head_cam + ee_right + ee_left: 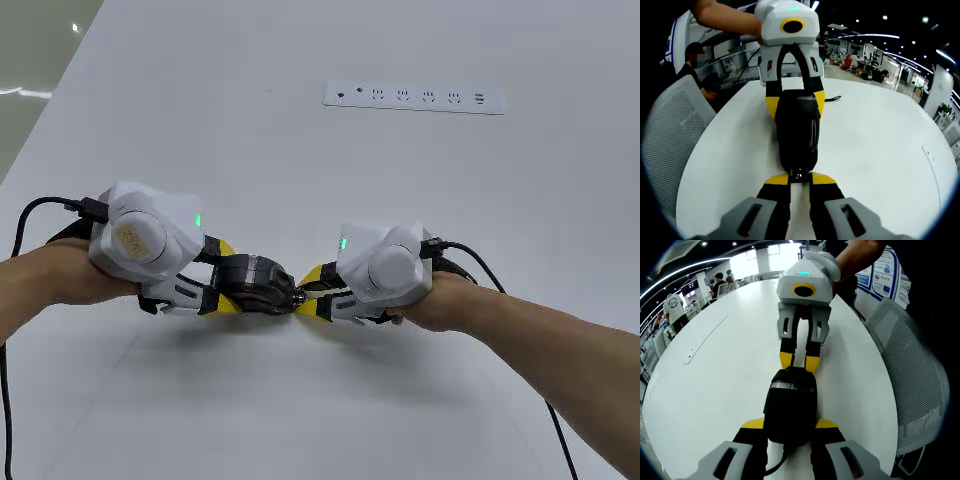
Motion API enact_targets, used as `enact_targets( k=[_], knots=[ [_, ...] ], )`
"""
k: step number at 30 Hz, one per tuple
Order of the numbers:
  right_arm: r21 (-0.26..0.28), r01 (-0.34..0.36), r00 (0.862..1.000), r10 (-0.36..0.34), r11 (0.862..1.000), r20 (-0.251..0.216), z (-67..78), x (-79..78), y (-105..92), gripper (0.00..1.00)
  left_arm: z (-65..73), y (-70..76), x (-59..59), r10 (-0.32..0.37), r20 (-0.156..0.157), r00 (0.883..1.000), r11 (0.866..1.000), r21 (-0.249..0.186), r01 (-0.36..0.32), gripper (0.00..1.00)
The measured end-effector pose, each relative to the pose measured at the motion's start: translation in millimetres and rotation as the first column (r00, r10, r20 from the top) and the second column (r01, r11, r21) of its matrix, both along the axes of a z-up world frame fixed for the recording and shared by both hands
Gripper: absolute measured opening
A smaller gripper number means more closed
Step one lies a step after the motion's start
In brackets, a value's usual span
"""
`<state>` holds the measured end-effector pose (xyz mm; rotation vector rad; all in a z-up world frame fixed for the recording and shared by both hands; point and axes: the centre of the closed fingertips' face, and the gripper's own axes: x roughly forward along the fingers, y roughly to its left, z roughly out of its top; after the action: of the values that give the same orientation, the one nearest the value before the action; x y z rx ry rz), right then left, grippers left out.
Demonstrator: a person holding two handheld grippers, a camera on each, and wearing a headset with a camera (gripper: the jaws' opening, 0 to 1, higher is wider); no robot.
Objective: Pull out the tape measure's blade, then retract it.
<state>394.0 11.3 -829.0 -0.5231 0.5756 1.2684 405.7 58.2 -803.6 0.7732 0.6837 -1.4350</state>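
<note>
Head view: the black rounded plastic tape measure [255, 283] is over the white table [300, 170], well inside its edges, with its long axis running hand to hand. Left gripper view: the left gripper [790, 423] clamps its case. Right gripper view: the right gripper [800, 178] pinches the blade tip [799, 174] at the mouth, directly opposite.

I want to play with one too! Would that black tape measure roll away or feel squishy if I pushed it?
Probably not squishy: the tape measure holds its blocky shape clamped in the left gripper. Its rounded case might rock, but it likely slides on the smooth table rather than rolls.
</note>
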Motion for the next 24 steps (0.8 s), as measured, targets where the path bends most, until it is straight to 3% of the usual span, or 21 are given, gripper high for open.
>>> enact_targets(
  k=[24],
  knots=[
    [-0.023, -0.015, 1.000, 0.015, 1.000, 0.008, -0.1, -0.9, 0.2, 0.12, 0.5, 0.9, -0.6, 0.000, 0.002, 1.000, 1.000, 0.000, 0.000, 0.30]
  ],
)
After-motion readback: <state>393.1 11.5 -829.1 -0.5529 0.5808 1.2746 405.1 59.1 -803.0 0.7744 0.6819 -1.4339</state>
